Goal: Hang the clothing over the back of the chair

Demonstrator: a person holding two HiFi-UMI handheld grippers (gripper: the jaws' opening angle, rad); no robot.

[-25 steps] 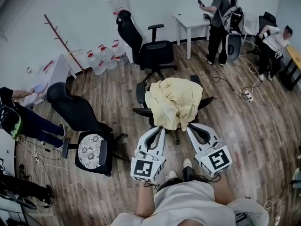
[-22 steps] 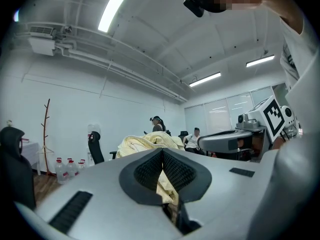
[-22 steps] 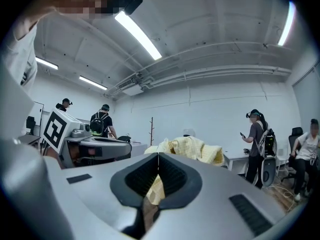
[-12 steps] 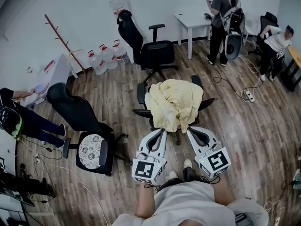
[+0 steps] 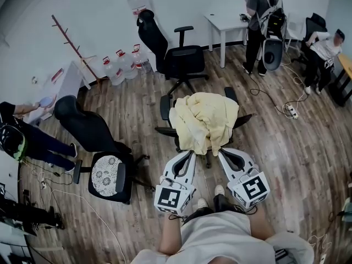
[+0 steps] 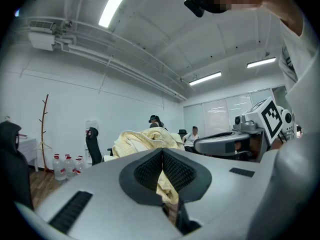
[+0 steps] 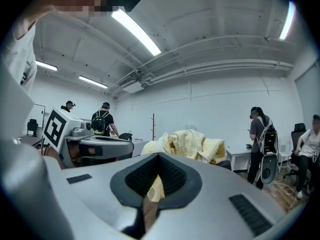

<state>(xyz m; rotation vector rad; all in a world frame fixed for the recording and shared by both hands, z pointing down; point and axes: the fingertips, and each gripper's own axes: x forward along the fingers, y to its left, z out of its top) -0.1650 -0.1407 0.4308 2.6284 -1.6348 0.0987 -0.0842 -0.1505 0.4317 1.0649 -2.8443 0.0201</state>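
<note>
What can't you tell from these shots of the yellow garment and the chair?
Head view: whether the yellow garment lies over the chair's back or seat; the heaped cloth covers both.
Head view: the grip of the left gripper and right gripper; their tips are too small there, at the hem.
Gripper views: the garment's type; it is bunched, its lower part behind the gripper bodies.

Open-plan office: black swivel chairs (image 5: 181, 59) stand on wood-plank floor (image 5: 300, 147) ahead of the right claw (image 5: 220, 150), a white surface (image 5: 223, 22) sits against the far wall (image 5: 99, 10) beyond it, water jugs (image 5: 118, 70) to its left, strip lights (image 7: 135, 31) overhead.
</note>
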